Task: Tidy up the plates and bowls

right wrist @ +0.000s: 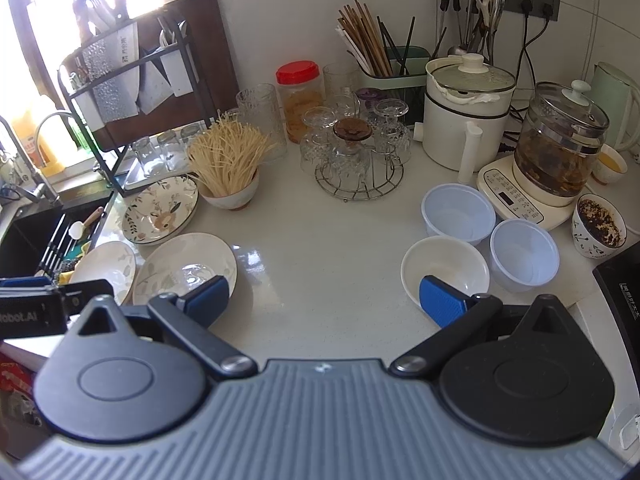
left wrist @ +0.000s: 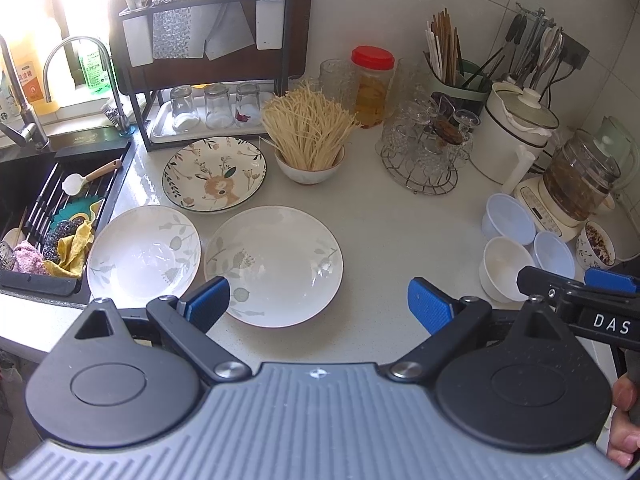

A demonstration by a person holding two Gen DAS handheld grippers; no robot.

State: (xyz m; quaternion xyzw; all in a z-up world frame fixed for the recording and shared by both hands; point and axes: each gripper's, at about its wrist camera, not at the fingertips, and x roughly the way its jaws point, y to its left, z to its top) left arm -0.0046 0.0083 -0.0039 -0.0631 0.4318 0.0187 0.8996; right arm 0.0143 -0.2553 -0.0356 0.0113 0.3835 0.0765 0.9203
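Observation:
Three plates lie on the white counter: a flowered plate (left wrist: 215, 175) at the back, a white leaf-print plate (left wrist: 143, 256) by the sink, and another white leaf-print plate (left wrist: 273, 266) in the middle. At right stand a white bowl (left wrist: 505, 268) and two pale blue plastic bowls (left wrist: 508, 219) (left wrist: 554, 255). My left gripper (left wrist: 318, 306) is open and empty above the near edge of the middle plate. My right gripper (right wrist: 324, 300) is open and empty above bare counter, with the white bowl (right wrist: 446, 270) behind its right finger and the middle plate (right wrist: 184, 268) behind its left finger.
A bowl of dry noodles (left wrist: 309, 136), a wire rack of glasses (left wrist: 420, 148), a white pot (left wrist: 516, 136), a glass kettle (left wrist: 576, 184) and a patterned bowl of dark bits (right wrist: 599, 225) crowd the back and right. The sink (left wrist: 48, 208) lies at left. A dark hob (right wrist: 624, 304) borders the right.

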